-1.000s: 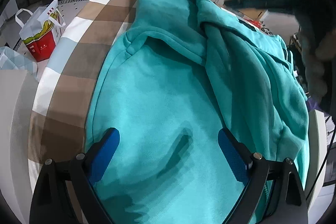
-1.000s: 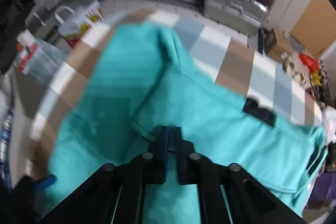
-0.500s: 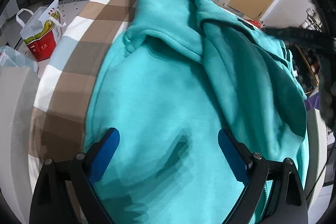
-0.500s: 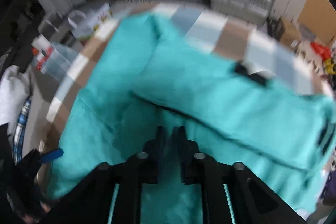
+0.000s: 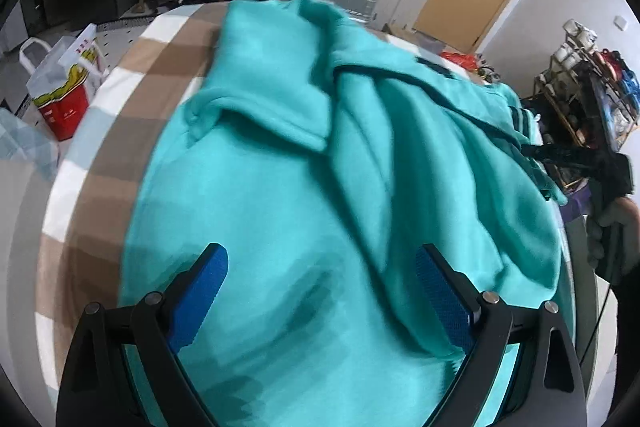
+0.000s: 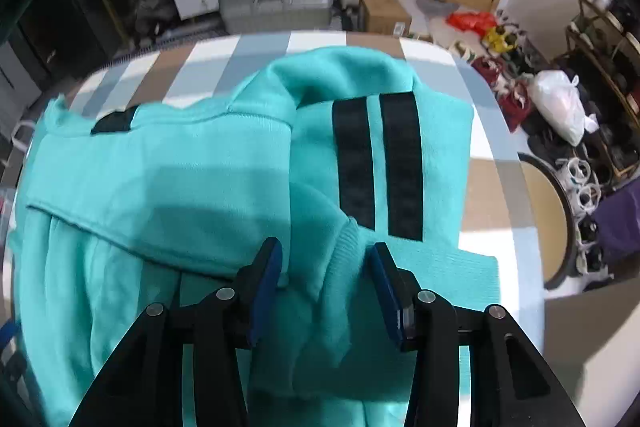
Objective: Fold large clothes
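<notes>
My left hand-held gripper [image 5: 320, 289] hangs wide open over the teal sweatshirt [image 5: 304, 195], which lies rumpled on the checked worktop [image 5: 132, 95]. My right hand-held gripper [image 6: 326, 277] has just been opening; its jaws stand narrowly apart with the ribbed cuff [image 6: 344, 247] between them, beside two black stripes [image 6: 378, 163].

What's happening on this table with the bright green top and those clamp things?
A person is folding a teal sweatshirt spread on a checked tablecloth, using a handheld gripper in each hand. The right gripper has just been opening; its jaws now stand apart around a ribbed cuff near two black stripes, apparently not pressing it. The left gripper hangs wide open over the body of the garment, holding nothing. One sleeve is already laid across.
</notes>
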Demonstrator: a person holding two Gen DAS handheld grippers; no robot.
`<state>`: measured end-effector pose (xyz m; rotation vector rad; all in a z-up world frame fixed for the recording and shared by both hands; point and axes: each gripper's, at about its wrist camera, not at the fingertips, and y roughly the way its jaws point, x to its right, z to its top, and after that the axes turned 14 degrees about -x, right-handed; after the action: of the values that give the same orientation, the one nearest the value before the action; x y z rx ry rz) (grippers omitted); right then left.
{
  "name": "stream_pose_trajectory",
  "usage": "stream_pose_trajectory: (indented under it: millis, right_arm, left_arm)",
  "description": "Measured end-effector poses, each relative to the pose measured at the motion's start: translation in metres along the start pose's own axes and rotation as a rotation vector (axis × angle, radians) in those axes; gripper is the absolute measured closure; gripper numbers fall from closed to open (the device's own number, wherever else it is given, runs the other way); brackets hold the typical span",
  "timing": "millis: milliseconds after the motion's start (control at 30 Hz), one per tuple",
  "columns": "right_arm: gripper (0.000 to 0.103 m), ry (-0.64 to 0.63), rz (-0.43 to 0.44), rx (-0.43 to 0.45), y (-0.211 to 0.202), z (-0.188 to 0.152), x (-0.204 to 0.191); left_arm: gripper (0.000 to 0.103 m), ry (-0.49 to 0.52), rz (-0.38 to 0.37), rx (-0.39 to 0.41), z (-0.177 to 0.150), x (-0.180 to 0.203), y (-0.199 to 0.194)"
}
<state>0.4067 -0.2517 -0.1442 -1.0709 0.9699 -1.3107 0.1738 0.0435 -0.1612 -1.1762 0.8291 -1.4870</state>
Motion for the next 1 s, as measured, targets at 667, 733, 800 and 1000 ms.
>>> stream_pose_trajectory:
  millis: [667, 733, 800, 1000]
  right_arm:
    - [0.073, -0.23, 0.106, 0.136, -0.029, -0.063, -0.056]
    - [0.064, -0.145, 0.09, 0.198, -0.041, -0.038, -0.035]
    - [0.058, -0.078, 0.093, 0.224, -0.046, -0.006, -0.019]
    - [0.058, 0.003, 0.028, 0.166, -0.017, 0.091, -0.012]
  left_arm:
    - [0.009, 0.168, 0.181, -0.089, -0.006, 0.054, 0.044]
    - [0.009, 0.148, 0.141, -0.11, -0.003, 0.048, 0.046]
    - [0.009, 0.132, 0.106, -0.128, -0.001, 0.044, 0.047]
    - [0.009, 0.182, 0.113, -0.118, 0.0, 0.045, 0.047]
